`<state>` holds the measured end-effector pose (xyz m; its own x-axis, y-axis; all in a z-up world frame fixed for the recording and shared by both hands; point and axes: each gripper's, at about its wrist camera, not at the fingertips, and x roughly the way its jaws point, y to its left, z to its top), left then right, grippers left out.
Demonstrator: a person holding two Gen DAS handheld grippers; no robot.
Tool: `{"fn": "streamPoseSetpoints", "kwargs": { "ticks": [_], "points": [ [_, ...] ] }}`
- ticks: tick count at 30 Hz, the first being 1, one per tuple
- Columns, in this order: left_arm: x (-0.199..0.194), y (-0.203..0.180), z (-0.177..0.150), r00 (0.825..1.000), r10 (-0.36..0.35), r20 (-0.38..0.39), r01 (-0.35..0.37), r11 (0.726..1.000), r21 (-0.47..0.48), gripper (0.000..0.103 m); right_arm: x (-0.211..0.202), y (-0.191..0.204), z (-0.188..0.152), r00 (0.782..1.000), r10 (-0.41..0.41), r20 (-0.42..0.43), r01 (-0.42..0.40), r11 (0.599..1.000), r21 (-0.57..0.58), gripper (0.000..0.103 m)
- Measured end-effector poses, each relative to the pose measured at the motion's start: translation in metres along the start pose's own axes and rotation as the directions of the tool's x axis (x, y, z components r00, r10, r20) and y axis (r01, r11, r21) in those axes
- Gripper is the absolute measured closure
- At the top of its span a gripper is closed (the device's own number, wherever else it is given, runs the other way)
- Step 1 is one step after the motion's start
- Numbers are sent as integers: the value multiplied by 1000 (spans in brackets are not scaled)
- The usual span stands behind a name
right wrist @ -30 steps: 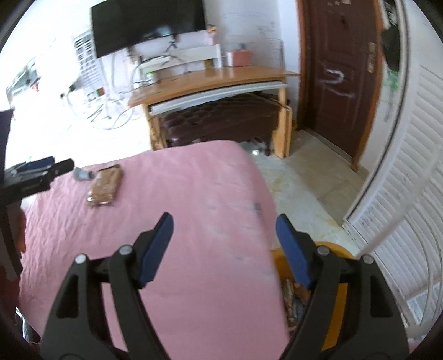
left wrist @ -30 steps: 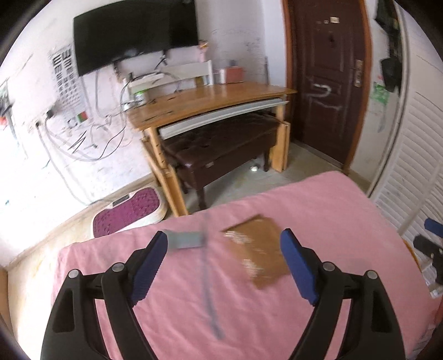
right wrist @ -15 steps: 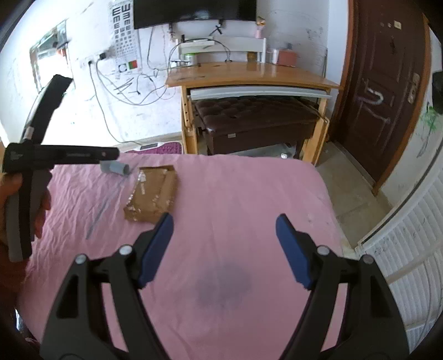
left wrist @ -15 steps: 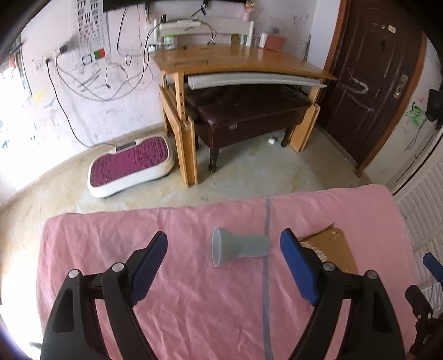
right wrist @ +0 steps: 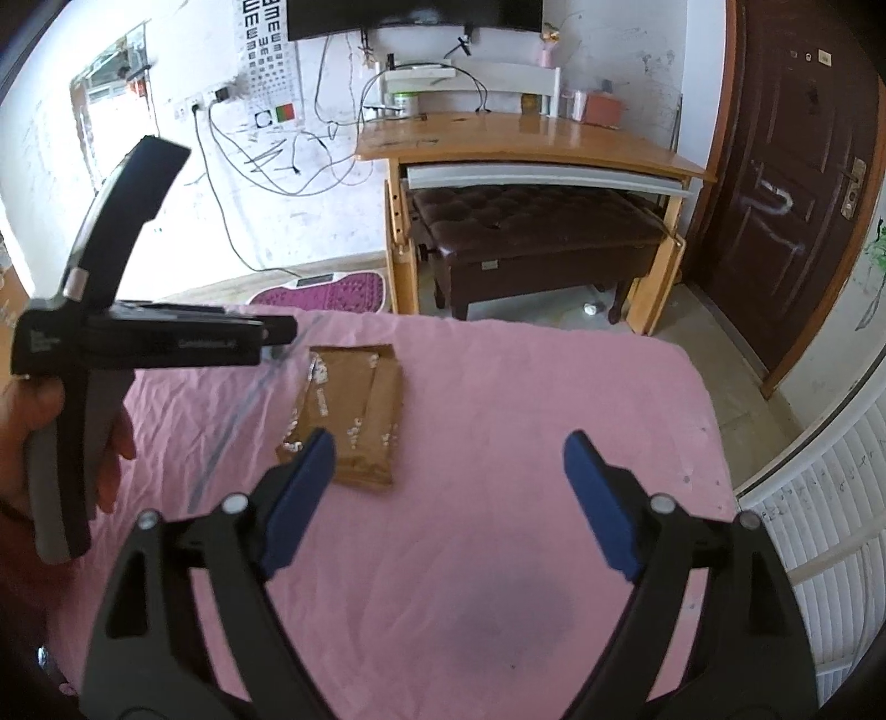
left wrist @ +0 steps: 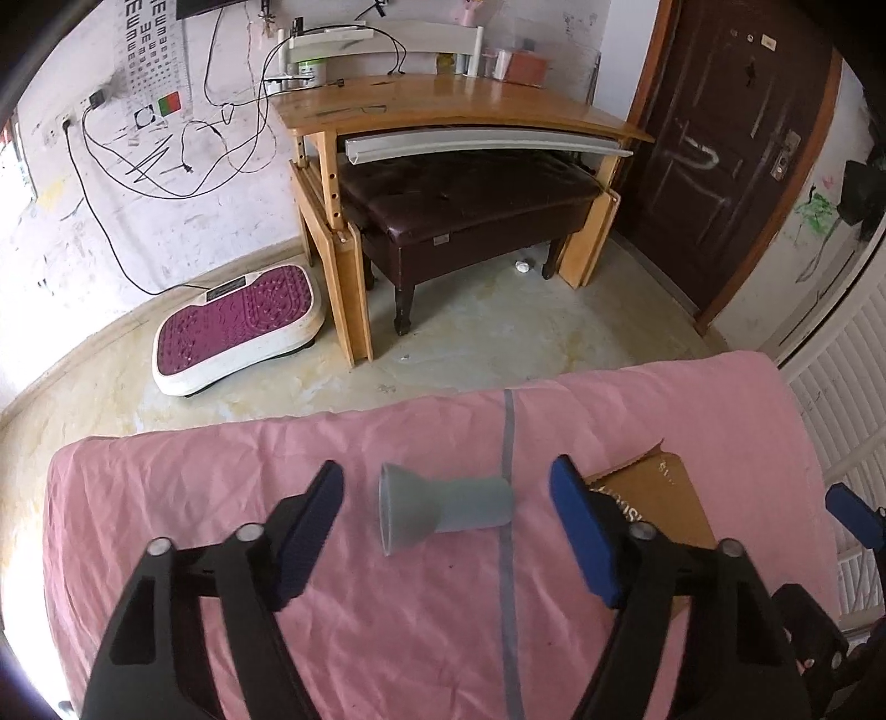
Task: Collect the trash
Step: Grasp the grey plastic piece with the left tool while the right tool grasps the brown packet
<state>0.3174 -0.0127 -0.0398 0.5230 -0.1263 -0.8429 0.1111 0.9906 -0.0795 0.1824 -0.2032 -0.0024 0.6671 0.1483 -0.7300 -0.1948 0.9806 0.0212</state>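
The left tongs [left wrist: 446, 523] are closing around the grey funnel [left wrist: 443, 514] on the pink bed [left wrist: 692, 421], not squeezing yet. The right tongs [right wrist: 448, 493] are opening, empty, near the brown wrapper [right wrist: 351, 412], ready to grab it.

From my right wrist view the left claw [right wrist: 279, 332] covers the grey funnel-shaped piece almost entirely; I see only a sliver at its tip. From the left wrist view my claw's right finger [left wrist: 581, 526] hides the near-left part of the brown cardboard packet [left wrist: 664, 498]. The print on that packet is too small to read. The television [right wrist: 415, 16] is cut off by the top edge.
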Motion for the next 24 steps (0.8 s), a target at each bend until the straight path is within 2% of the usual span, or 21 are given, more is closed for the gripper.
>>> {"fn": "streamPoseSetpoints", "kwargs": {
  "ticks": [3,5,6,16,24],
  "points": [
    [6,-4,-4,1000,6,-15,-5,1000,15,51,4,2,1,1000,0,-10,0,1000,-5,22],
    [8,-5,-6,1000,13,-10,-13,1000,22,53,7,4,1,1000,0,-15,0,1000,-9,22],
    [7,-6,-7,1000,13,-4,-13,1000,28,57,8,6,0,1000,0,-19,0,1000,-13,22],
    [-6,4,-11,1000,-16,13,16,1000,12,57,26,19,0,998,-7,-59,5,999,-39,22],
    [-31,33,-16,998,10,58,-9,1000,-16,57,50,36,5,997,-16,-73,14,999,-37,22]
  ]
}}
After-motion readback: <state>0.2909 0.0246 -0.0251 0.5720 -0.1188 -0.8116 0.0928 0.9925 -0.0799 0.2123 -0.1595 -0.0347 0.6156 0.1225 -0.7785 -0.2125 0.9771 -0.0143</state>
